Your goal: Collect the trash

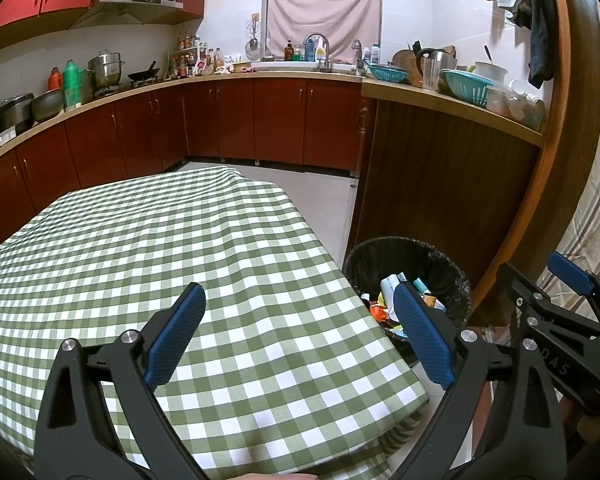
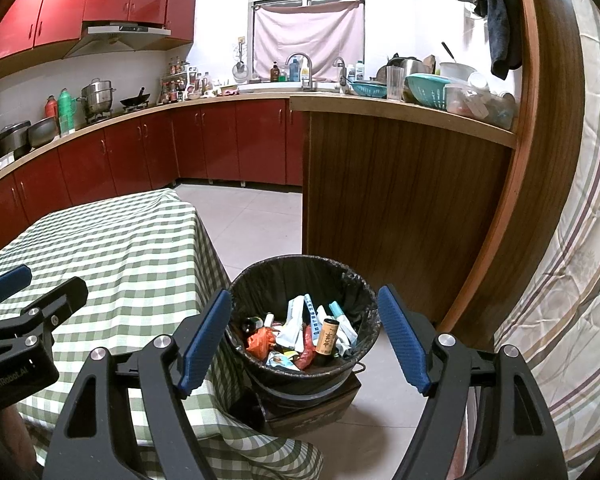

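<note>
Trash bin (image 2: 304, 312) sat on floor just beside worktop (image 1: 172, 248) corner, already holding wrappers and bottle. Right gripper (image 2: 304, 336) nearer, aimed down at bin, spread, empty. Left gripper (image 1: 300, 336) over worktop, spread, empty; bin to its right.

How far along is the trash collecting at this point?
Looks done or nearly so: the bin holds a pile of trash, and the checked tablecloth shows nothing on it. In hand: nothing; the left tongs and right tongs are open and empty. Left: no loose trash shows in either view.
</note>
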